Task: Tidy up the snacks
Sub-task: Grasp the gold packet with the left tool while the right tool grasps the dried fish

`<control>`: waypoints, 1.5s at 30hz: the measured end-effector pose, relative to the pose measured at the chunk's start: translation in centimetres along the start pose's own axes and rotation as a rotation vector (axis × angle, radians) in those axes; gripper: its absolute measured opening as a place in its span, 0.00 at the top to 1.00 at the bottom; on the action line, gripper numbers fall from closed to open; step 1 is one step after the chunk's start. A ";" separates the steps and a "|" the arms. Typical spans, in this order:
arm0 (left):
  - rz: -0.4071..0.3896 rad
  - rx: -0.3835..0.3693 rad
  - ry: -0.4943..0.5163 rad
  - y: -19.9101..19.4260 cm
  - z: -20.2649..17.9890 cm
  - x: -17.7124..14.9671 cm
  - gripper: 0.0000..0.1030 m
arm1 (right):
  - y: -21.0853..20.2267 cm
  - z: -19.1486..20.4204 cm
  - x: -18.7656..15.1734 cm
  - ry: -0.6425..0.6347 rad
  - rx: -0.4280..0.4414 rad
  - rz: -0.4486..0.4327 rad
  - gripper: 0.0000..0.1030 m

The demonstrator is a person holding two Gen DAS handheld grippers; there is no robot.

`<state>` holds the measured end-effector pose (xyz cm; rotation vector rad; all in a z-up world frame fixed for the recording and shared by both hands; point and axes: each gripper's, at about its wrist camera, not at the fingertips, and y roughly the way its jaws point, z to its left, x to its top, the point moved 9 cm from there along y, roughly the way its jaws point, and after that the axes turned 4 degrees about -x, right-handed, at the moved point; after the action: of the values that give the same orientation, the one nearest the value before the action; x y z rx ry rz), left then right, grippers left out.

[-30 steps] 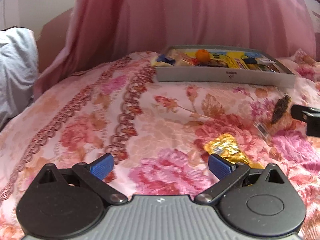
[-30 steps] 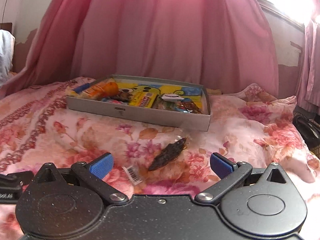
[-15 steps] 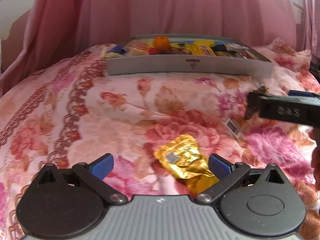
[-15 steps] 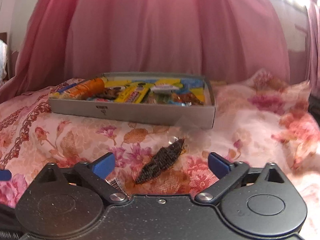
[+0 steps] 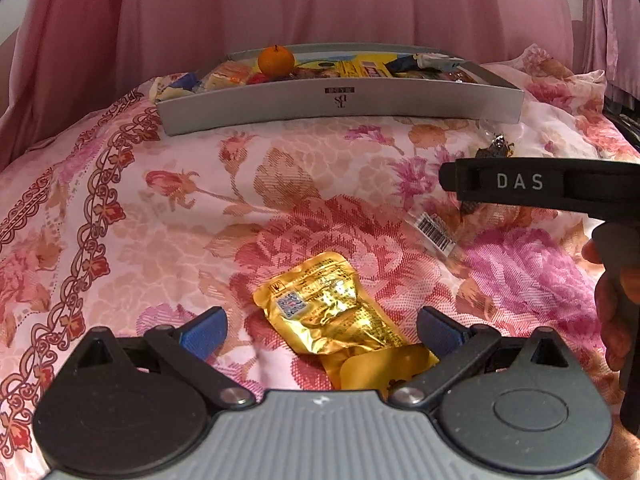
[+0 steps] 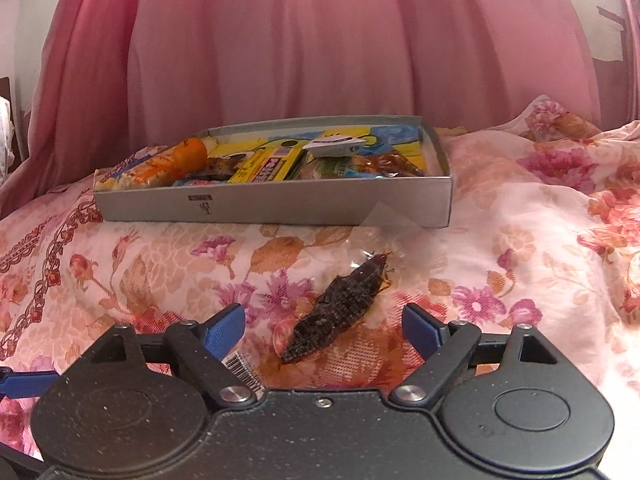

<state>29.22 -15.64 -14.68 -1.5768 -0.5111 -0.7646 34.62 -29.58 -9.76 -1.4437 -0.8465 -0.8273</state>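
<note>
Left tool [image 5: 320, 330] spread wide around gold packet [image 5: 332, 312]; right tool [image 6: 322, 326] spread around dark snack [image 6: 340, 308].

A gold foil packet [image 5: 332, 312] lies on a pink-and-rust floral bedspread [image 5: 200, 208] before a grey tray [image 5: 340, 100]; pink curtains [image 6: 304, 40] hang behind the tray.

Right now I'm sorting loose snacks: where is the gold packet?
In the left wrist view the gold packet lies on the floral bedspread between the open left tongs, nearer than the grey tray.
</note>
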 end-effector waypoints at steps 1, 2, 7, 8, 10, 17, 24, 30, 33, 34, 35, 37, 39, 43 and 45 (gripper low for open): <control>0.004 0.003 0.001 0.1 0.0 0.0 0.01 | 0.1 0.1 -0.1 -0.005 0.000 0.004 0.16; 0.007 0.003 0.001 0.1 0.0 -0.1 0.01 | 0.3 0.2 -0.1 -0.007 0.000 0.008 0.17; 0.025 0.002 0.001 0.2 -0.1 -0.5 0.01 | 0.9 0.2 -0.4 -0.014 -0.011 0.026 0.19; 0.033 0.000 0.000 0.2 -0.1 -0.6 0.01 | 1.0 0.2 -0.5 -0.015 -0.016 0.031 0.21; 0.047 -0.003 -0.009 0.0 -0.2 -0.7 0.01 | 1.2 0.1 -0.6 -0.027 -0.033 0.040 0.26; 0.081 -0.003 -0.074 -0.3 -0.3 -1.0 0.06 | 1.0 -0.5 -0.3 -0.038 -0.049 0.069 0.48; 0.086 0.032 -0.060 -0.2 -0.1 -0.7 0.26 | 0.5 -0.2 -0.3 -0.029 -0.006 0.100 0.61; 0.091 0.013 -0.050 -0.5 0.9 -0.5 0.42 | 0.1 0.6 -0.6 -0.051 0.018 0.122 0.68; 0.082 0.003 -0.048 -0.8 1.5 -0.6 0.54 | 0.1 0.5 -0.6 -0.035 0.028 0.124 0.68; 0.078 -0.001 -0.054 -0.9 1.7 -0.6 0.54 | 0.4 0.4 -0.7 -0.019 0.032 0.126 0.68; 0.075 -0.009 -0.065 -0.9 1.8 -0.6 0.54 | 0.5 0.2 -0.9 -0.003 0.035 0.130 0.66; 0.070 -0.012 -0.079 -1.0 2.0 -0.5 0.55 | 0.9 0.1 -1.1 0.015 0.037 0.135 0.64; 0.065 -0.007 -0.077 -1.0 2.0 -0.4 0.55 | 1.0 0.2 -1.3 0.021 0.037 0.133 0.62; 0.050 0.006 -0.077 -1.0 2.0 -0.2 0.55 | 1.5 0.8 -2.0 0.024 0.041 0.148 0.58; 0.038 0.010 -0.070 -1.0 2.1 0.1 0.57 | 1.5 1.1 -2.2 0.019 0.032 0.139 0.60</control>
<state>28.94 -13.46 -14.02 -1.6043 -0.5336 -0.6788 34.90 -28.60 -12.50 -1.4471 -0.7333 -0.7184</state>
